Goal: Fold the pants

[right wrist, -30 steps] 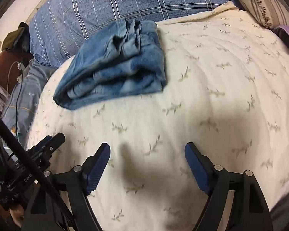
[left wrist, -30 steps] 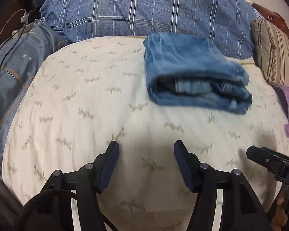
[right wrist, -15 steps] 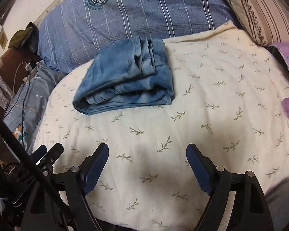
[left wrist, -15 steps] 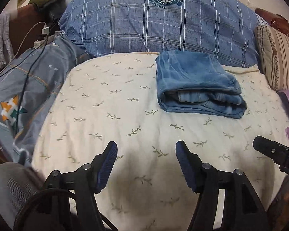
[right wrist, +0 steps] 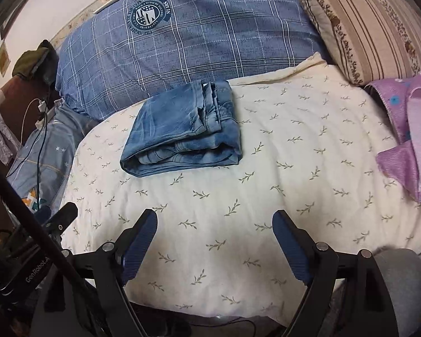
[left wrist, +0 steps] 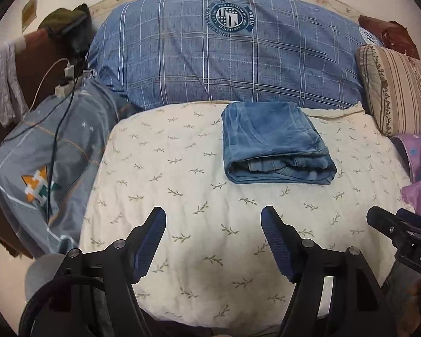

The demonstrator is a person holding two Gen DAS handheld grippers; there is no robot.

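Well apart, pants point(left wrist: 275, 143) and quilt edge point(left wrist: 210, 317).

The left claw point(left wrist: 213, 236) tilts downward, its jaws opening with nothing between them. The right claw point(right wrist: 214, 238) points steeply down, jaws spread wide and empty.

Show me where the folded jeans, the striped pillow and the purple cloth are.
folded jeans point(left wrist: 272, 137), left wrist view, top layer.
striped pillow point(right wrist: 373, 25), right wrist view, middle of its face.
purple cloth point(right wrist: 407, 146), right wrist view, its middle.

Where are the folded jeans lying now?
In both wrist views the folded jeans lie on the cream quilt, just before the blue plaid pillow, beyond both grippers.
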